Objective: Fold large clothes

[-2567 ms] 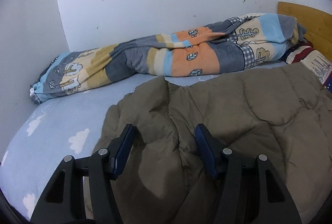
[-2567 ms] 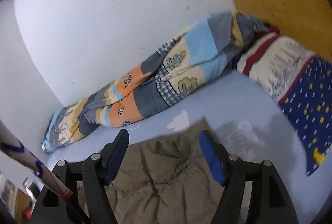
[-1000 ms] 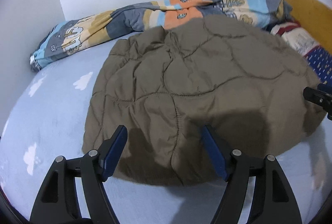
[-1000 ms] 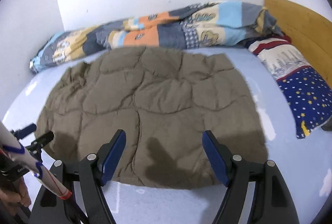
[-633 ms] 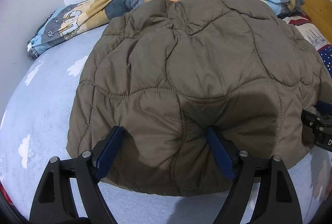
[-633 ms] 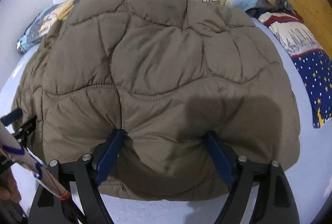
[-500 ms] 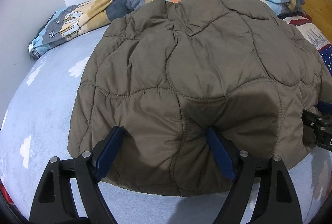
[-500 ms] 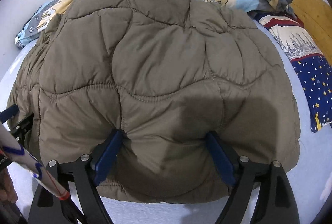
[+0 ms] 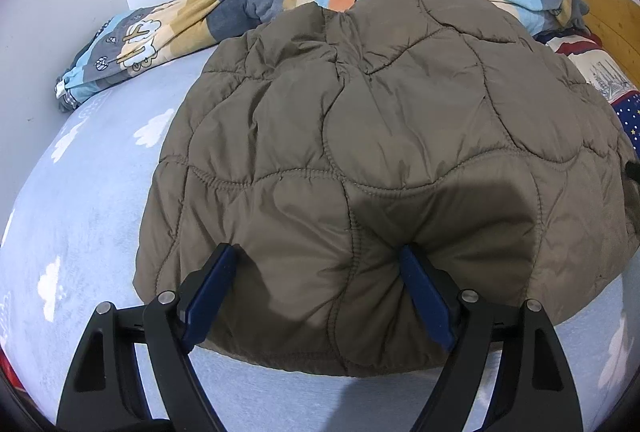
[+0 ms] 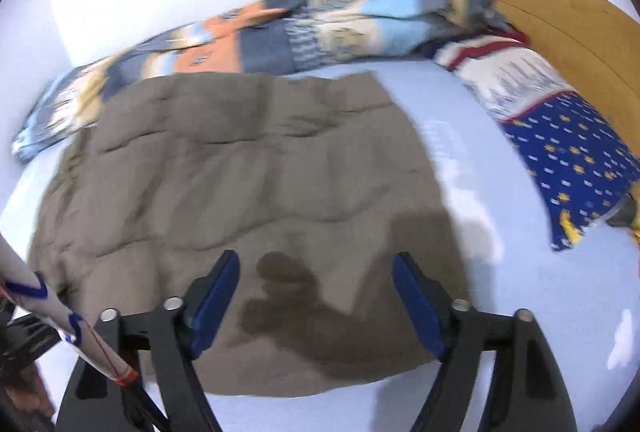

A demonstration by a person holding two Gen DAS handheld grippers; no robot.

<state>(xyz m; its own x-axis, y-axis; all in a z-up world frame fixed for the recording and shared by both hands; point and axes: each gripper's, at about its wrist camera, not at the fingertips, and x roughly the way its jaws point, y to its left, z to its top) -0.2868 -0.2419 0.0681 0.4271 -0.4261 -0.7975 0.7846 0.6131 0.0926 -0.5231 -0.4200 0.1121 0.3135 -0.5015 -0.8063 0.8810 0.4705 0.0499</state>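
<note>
An olive-brown quilted jacket lies folded on the light blue bed sheet. My left gripper is open, its blue pads pressed down on the jacket's near edge, one on each side of a puffed panel. In the blurred right wrist view the jacket lies flat, and my right gripper is open and empty, lifted above the jacket's near right part. Its shadow falls on the cloth.
A rolled patchwork quilt lies along the white wall at the back. A star-patterned pillow and a wooden headboard are at the right. A white pole with blue marks crosses the right wrist view at lower left.
My right gripper has lifted up and back off the jacket, which now looks smaller and flatter in its view. My left gripper stays pressed on the near edge, nearly still.
</note>
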